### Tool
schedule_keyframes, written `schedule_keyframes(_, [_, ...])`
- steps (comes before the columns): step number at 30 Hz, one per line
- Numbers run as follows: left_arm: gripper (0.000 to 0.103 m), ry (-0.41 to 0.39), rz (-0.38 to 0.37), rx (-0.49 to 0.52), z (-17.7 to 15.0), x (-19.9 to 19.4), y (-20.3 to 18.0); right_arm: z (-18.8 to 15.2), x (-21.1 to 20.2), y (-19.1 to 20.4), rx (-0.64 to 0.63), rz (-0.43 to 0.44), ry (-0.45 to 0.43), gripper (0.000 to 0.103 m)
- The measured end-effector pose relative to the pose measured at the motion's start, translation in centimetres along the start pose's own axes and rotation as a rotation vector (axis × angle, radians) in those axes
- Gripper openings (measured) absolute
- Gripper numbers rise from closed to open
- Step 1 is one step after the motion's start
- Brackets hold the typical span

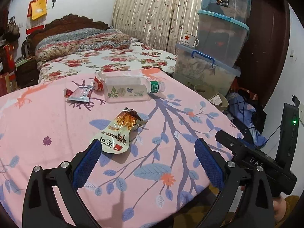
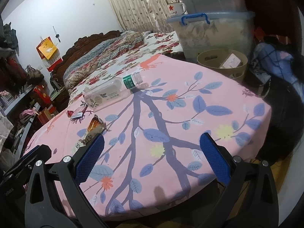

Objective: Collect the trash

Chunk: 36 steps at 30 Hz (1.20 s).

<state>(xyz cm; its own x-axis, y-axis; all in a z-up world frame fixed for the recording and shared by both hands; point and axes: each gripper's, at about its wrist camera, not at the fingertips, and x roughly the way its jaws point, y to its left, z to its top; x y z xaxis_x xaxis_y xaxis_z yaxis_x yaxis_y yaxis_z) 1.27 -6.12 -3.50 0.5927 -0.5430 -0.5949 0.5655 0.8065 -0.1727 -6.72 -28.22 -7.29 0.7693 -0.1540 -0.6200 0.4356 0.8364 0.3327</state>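
Snack wrapper (image 1: 121, 131) lies on the pink-clothed bench (image 1: 57, 133) just ahead of the spread left hand-held gripper (image 1: 148, 152), touching its left finger; I'd shift left, centre it, then pinch.

Clear glossy plastic bottle (image 1: 126, 91), crinkly foil wrapper (image 1: 121, 128), matt cloth sheet (image 1: 57, 125)

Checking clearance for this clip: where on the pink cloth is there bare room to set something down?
Free: the near and right part of the pink cloth, between the snack pouch and the edge by the beige bin. Crowded: the far left, around the plastic bottle and small wrappers.
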Motion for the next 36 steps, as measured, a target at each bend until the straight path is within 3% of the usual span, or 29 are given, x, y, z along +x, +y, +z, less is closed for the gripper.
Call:
schedule_keyframes(9, [0.094, -0.027, 0.002, -0.020, 0.5, -0.5, 0.9, 0.2, 0.4, 1.4, -0.065, 0.058, 0.015, 0.100])
schedule_keyframes(17, [0.094, -0.006, -0.012, -0.041, 0.9, 0.3, 1.7, 1.4, -1.5, 1.0, -0.066, 0.029, -0.092, 0.099])
schedule_keyframes(26, [0.094, -0.093, 0.107, 0.075, 3.6, -0.3, 0.6, 2.3, -2.3, 0.7, -0.058, 0.017, -0.135, 0.099])
schedule_keyframes(36, [0.094, -0.189, 0.129, 0.090, 5.8, -1.8, 0.4, 2.8, -3.8, 0.4, -0.030, 0.028, -0.202, 0.100])
